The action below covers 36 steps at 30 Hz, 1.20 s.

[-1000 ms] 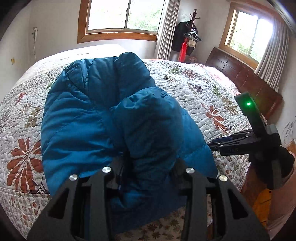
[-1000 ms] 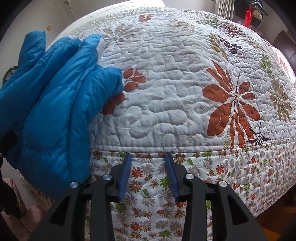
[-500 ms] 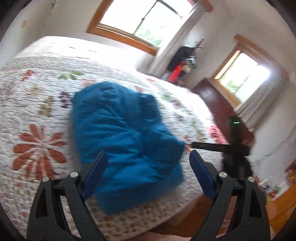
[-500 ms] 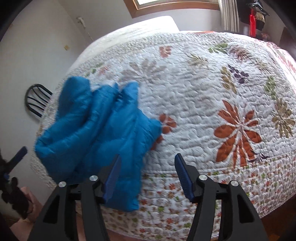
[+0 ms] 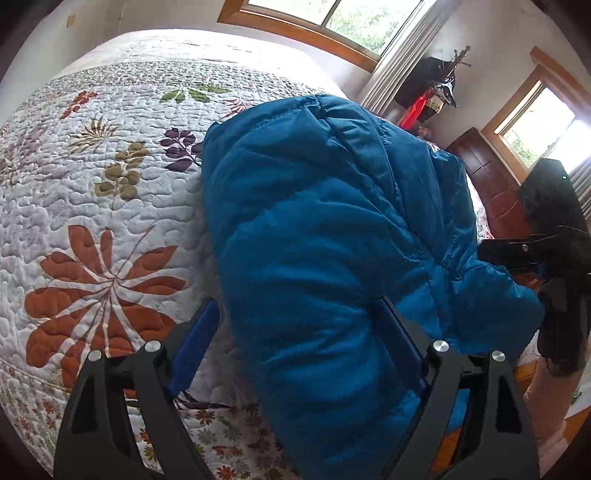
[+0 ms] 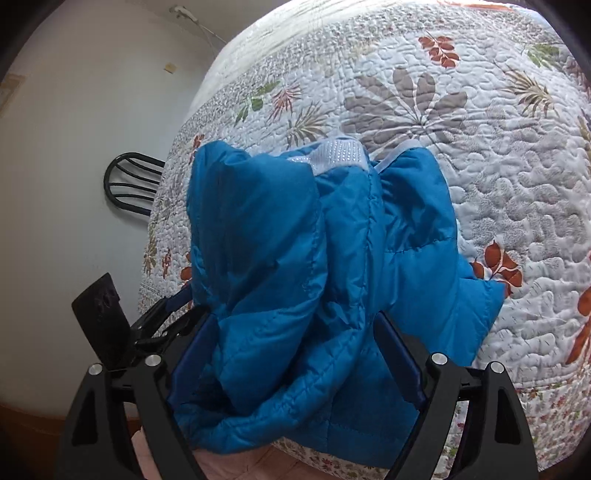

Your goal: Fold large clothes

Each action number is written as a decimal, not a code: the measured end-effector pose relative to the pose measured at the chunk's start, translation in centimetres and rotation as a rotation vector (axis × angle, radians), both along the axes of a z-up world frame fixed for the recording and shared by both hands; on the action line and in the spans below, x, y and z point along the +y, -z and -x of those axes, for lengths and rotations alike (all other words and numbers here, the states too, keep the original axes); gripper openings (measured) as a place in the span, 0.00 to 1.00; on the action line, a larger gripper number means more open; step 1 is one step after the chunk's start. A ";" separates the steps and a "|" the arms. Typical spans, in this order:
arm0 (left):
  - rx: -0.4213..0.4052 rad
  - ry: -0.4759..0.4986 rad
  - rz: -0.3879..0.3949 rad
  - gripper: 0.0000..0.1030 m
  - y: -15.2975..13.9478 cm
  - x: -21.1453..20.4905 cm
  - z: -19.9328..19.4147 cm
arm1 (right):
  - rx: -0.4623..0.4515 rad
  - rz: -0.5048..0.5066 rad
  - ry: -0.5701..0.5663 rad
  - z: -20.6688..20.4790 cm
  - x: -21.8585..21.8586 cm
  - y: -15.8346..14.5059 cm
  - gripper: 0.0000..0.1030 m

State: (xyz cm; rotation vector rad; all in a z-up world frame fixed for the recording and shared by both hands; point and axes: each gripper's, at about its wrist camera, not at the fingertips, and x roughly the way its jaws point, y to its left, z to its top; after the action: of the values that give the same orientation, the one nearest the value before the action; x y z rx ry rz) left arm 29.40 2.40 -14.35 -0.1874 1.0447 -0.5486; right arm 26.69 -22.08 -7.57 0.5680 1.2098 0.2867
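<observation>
One blue puffer jacket [image 5: 332, 258] lies bundled at the near edge of the bed [image 5: 92, 184], hanging partly over it. The left gripper [image 5: 299, 332] has its jaws apart, with a thick fold of the jacket between them. The right gripper [image 6: 295, 339] likewise straddles the jacket [image 6: 314, 277], jaws apart. The jacket is quilted and rumpled, with a white inner collar showing.

We are looking at a quilted floral bedspread [image 5: 103, 192] lying over the bed, its patterned border hanging down the near side. Beyond it, wood-framed windows [image 5: 332, 22] are letting in daylight beside a pale curtain [image 5: 399, 59]. A coat stand [image 5: 439, 85] is holding dark clothes. A black chair [image 6: 129, 184] is standing against the white wall.
</observation>
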 end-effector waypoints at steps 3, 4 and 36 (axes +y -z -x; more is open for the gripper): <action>0.005 0.007 0.010 0.83 0.1 -0.2 0.0 | 0.017 -0.019 0.001 -0.7 0.3 1.2 0.52; 0.004 0.010 0.008 0.83 0.0 -0.3 0.1 | -0.007 -0.017 0.002 -0.6 0.4 1.0 0.45; -0.075 0.084 -0.080 0.88 0.8 -8.3 3.4 | -0.217 -0.044 0.161 12.3 -8.3 5.2 0.21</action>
State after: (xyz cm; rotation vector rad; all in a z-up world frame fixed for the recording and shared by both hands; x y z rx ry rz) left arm 26.02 -5.92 -15.16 -0.0521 1.0033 -0.5848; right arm 14.37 -30.38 -12.73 0.6513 0.9451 0.2326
